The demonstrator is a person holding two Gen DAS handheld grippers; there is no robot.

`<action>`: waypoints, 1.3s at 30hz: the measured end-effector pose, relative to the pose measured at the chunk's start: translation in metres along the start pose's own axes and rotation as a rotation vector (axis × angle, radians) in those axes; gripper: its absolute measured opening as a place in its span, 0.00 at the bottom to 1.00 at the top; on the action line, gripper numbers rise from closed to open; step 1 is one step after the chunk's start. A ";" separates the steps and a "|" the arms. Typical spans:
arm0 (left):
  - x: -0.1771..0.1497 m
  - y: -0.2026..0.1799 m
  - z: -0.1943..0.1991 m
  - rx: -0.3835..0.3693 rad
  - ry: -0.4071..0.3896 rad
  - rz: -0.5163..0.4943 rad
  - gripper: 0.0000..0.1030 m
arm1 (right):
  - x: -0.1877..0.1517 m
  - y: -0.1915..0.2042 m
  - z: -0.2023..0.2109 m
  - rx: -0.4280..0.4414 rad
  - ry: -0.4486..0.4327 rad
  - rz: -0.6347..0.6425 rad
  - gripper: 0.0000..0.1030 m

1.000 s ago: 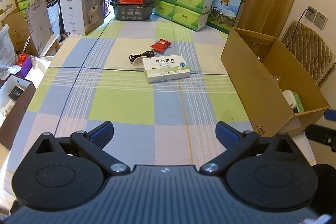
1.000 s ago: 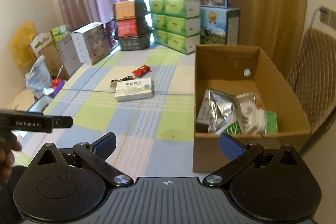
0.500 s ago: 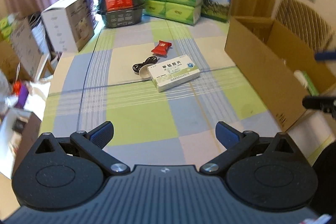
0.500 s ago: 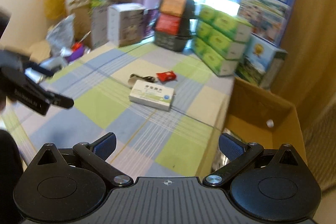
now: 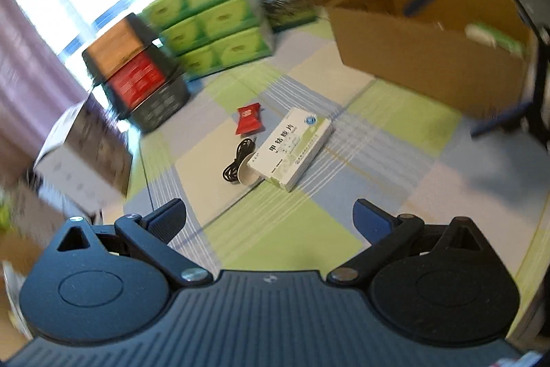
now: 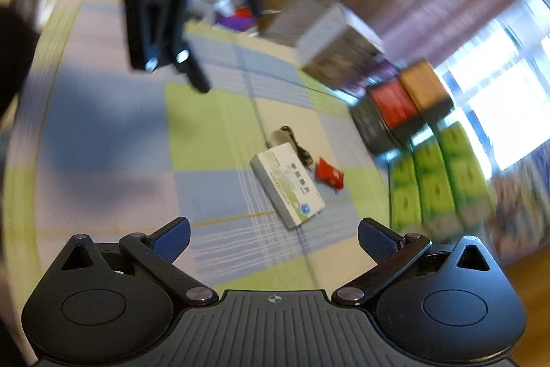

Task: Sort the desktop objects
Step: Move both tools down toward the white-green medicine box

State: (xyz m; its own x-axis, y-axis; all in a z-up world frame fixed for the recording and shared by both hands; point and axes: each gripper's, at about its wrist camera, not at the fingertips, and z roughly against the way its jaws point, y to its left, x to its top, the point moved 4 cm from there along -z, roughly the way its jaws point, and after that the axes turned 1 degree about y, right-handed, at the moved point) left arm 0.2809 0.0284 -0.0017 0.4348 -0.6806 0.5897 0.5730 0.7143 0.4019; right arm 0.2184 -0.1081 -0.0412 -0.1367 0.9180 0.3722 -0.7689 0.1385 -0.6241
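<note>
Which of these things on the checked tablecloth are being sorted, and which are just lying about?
Being sorted:
white and green medicine box
red snack packet
coiled black cable
open brown cardboard box

Just lying about:
stacked green tissue packs
white appliance carton

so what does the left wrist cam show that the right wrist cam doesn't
Only the left wrist view shows the open cardboard box with the right gripper blurred beside it. Only the right wrist view shows the left gripper, blurred above the tablecloth. Both show the white and green medicine box, the red packet, the black cable and the green tissue packs.
</note>
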 end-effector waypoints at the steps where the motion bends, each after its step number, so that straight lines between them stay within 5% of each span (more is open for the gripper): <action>1: 0.000 0.001 -0.006 -0.008 0.001 -0.025 0.98 | 0.000 0.000 -0.008 0.004 0.007 0.039 0.98; 19: -0.010 0.024 -0.108 -0.127 0.061 -0.325 0.98 | -0.009 -0.041 -0.132 0.114 0.125 0.248 0.98; 39: -0.002 0.039 -0.177 -0.211 0.070 -0.379 0.97 | 0.008 -0.073 -0.217 0.235 0.133 0.185 0.98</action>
State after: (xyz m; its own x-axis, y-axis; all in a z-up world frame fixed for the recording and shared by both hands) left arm 0.4252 0.0286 -0.1107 0.2085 -0.9027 0.3763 0.8274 0.3679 0.4243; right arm 0.4087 -0.0298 -0.1416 -0.2163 0.9623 0.1648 -0.8638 -0.1100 -0.4917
